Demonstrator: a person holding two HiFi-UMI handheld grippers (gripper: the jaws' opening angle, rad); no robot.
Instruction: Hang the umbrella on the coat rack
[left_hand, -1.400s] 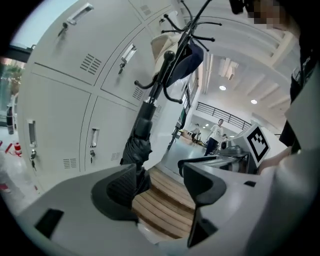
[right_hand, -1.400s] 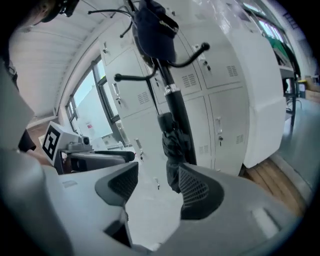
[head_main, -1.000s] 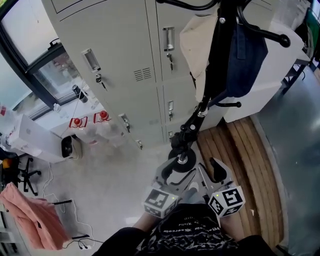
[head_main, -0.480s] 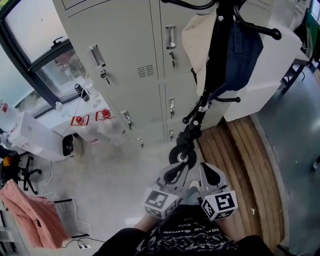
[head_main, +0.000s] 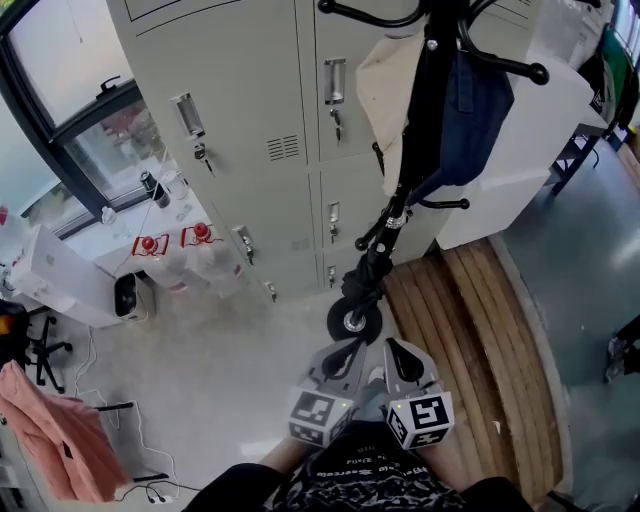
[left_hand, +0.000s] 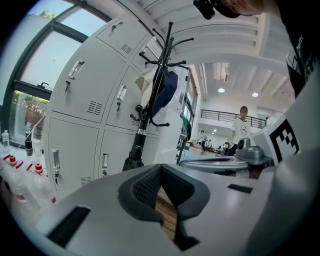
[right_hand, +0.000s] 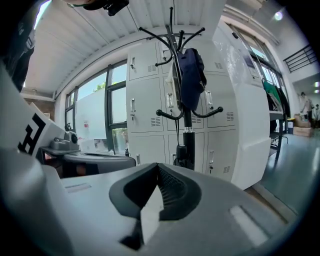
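Note:
A black folded umbrella (head_main: 372, 268) hangs along the pole of the black coat rack (head_main: 425, 90), below a lower hook, with a round black end at its bottom. My left gripper (head_main: 347, 352) and right gripper (head_main: 399, 351) sit side by side just below that end, apart from it, both shut with nothing between the pads. In the left gripper view the umbrella (left_hand: 133, 159) hangs ahead of the shut left gripper (left_hand: 160, 174), under the rack (left_hand: 161, 65). The right gripper view shows the umbrella (right_hand: 185, 152) on the rack (right_hand: 175, 55), beyond the shut right gripper (right_hand: 157, 172).
A cream bag (head_main: 385, 90) and a navy bag (head_main: 478, 110) hang on the rack. Grey lockers (head_main: 250, 120) stand behind it, a white cabinet (head_main: 520, 170) to the right. A wooden platform (head_main: 470, 330) lies under the rack. Water bottles (head_main: 170, 250) stand by the window. People (left_hand: 243, 125) stand far off.
Both grippers stood open around the umbrella's round lower end; their jaws have closed empty and both have drawn back from it toward me.

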